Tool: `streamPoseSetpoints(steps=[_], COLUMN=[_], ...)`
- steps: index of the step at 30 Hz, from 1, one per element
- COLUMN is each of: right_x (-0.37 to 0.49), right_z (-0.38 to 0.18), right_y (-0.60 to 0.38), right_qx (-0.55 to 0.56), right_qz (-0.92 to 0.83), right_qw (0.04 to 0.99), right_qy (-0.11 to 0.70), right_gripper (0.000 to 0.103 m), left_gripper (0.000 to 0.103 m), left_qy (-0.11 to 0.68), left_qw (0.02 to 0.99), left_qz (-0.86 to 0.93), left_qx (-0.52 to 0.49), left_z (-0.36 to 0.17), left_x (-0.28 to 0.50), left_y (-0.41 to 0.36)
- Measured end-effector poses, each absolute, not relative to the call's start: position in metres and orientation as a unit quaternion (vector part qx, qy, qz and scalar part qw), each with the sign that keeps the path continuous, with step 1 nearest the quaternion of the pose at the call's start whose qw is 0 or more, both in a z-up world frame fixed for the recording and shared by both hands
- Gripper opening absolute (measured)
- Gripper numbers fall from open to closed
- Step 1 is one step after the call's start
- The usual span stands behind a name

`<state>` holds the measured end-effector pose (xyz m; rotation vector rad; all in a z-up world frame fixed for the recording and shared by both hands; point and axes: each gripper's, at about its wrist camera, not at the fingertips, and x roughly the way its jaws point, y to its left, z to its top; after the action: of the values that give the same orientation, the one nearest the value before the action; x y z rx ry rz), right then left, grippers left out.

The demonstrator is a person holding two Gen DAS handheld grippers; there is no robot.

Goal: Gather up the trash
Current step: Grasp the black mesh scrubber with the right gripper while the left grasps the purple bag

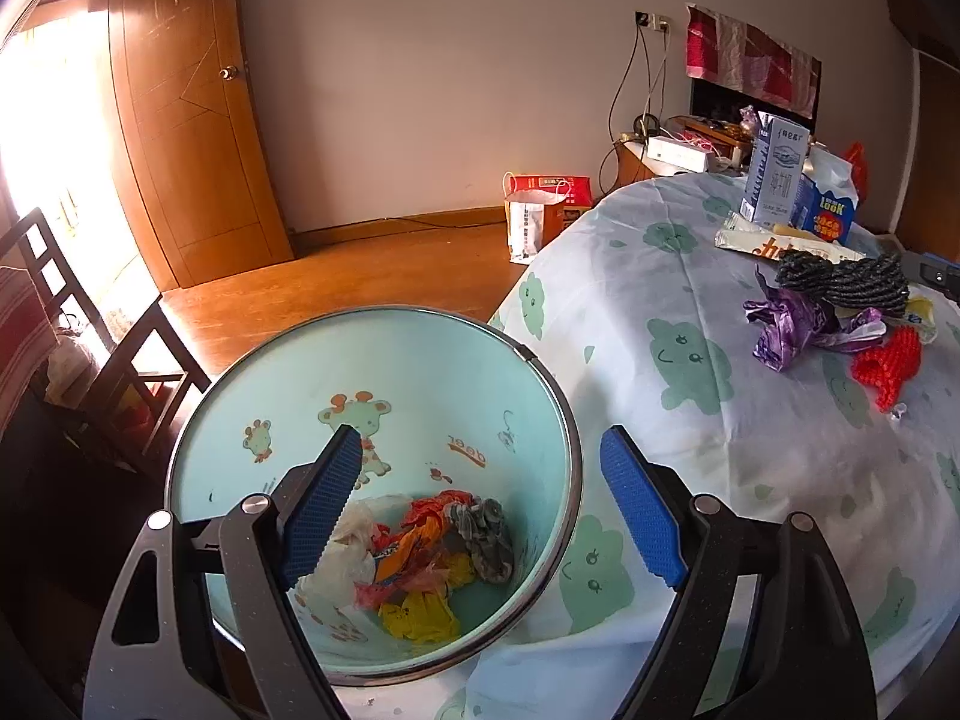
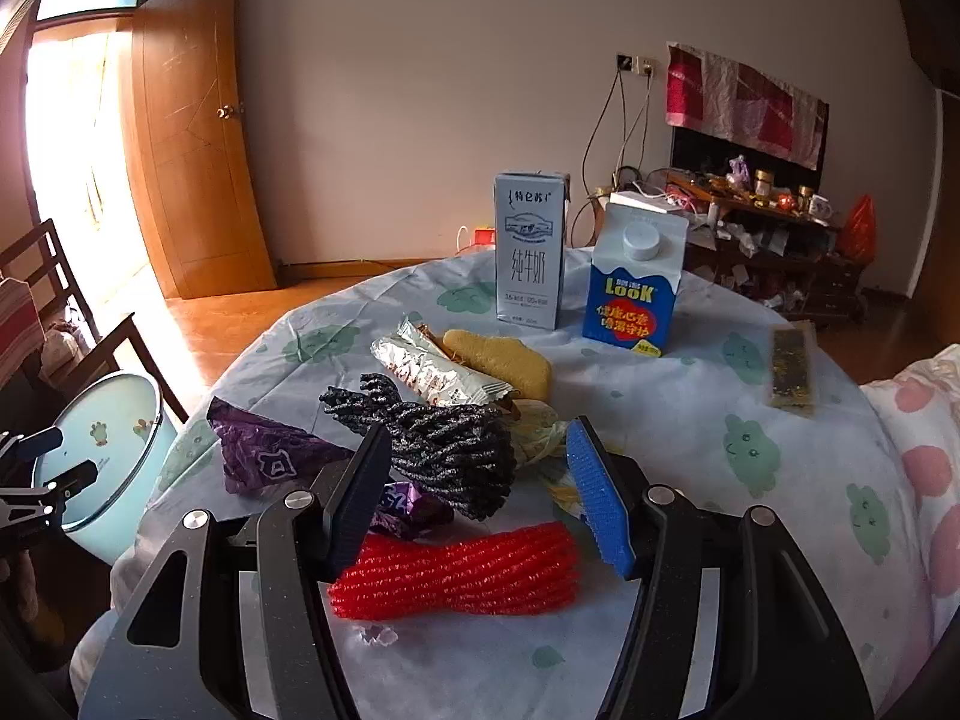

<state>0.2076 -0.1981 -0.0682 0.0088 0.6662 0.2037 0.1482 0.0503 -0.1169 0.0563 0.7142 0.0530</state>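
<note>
Left hand-held gripper, wide and empty, hangs over the bin for dropping; right hand-held gripper, part-open, empty, aims at worktop litter.

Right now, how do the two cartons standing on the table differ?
The grey milk carton is a tall slim box with a flat top; the blue LOOK carton is shorter and wider, with a gabled top and a round white cap. The grey one stands to the left of the blue one. Both stand upright on the table.
</note>
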Motion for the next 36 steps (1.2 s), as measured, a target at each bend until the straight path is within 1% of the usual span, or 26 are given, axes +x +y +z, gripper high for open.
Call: streamPoseSetpoints(steps=[3,4,5,6,7,9,14,19,24,27,33,35,36], right_x=[0.223,0.227,0.231,0.233,0.233,0.227,0.206,0.177,0.161,0.153,0.142,0.139,0.138], right_z=[-0.078,-0.081,-0.086,-0.089,-0.089,-0.088,-0.069,-0.042,-0.035,-0.042,-0.056,-0.060,-0.062], right_y=[-0.199,-0.199,-0.199,-0.199,-0.197,-0.197,-0.204,-0.237,-0.280,-0.311,-0.344,-0.350,-0.352], right_qx=[0.007,0.016,0.020,0.024,0.026,0.028,0.040,0.054,0.066,0.079,0.093,0.099,0.101], right_qz=[0.109,0.117,0.126,0.136,0.141,0.152,0.162,0.144,0.100,0.066,0.042,0.041,0.042], right_qw=[0.929,0.924,0.918,0.912,0.910,0.909,0.925,0.944,0.954,0.955,0.954,0.954,0.953], right_qy=[0.353,0.363,0.377,0.387,0.389,0.386,0.341,0.291,0.276,0.277,0.281,0.281,0.281], right_gripper=[0.060,0.060,0.056,0.037,0.030,0.020,0.018,0.018,0.019,0.019,0.019,0.019,0.019], left_gripper=[0.080,0.080,0.080,0.080,0.080,0.080,0.080,0.080,0.080,0.080,0.079,0.066,0.047], left_qy=[0.349,0.348,0.347,0.346,0.345,0.343,0.339,0.331,0.326,0.331,0.351,0.363,0.371], left_qw=[0.936,0.937,0.937,0.937,0.938,0.939,0.940,0.942,0.942,0.938,0.928,0.924,0.919], left_qz=[0.025,0.023,0.022,0.019,0.015,0.010,-0.007,-0.029,-0.056,-0.074,-0.090,-0.094,-0.105], left_qx=[0.028,0.028,0.029,0.029,0.029,0.031,0.038,0.049,0.065,0.069,0.081,0.078,0.078], left_z=[-0.114,-0.112,-0.111,-0.109,-0.108,-0.105,-0.099,-0.092,-0.090,-0.093,-0.102,-0.107,-0.110], left_x=[0.152,0.152,0.152,0.153,0.153,0.152,0.156,0.163,0.176,0.188,0.210,0.217,0.219], left_y=[0.048,0.047,0.046,0.045,0.043,0.038,0.021,-0.007,-0.043,-0.066,-0.096,-0.099,-0.101])
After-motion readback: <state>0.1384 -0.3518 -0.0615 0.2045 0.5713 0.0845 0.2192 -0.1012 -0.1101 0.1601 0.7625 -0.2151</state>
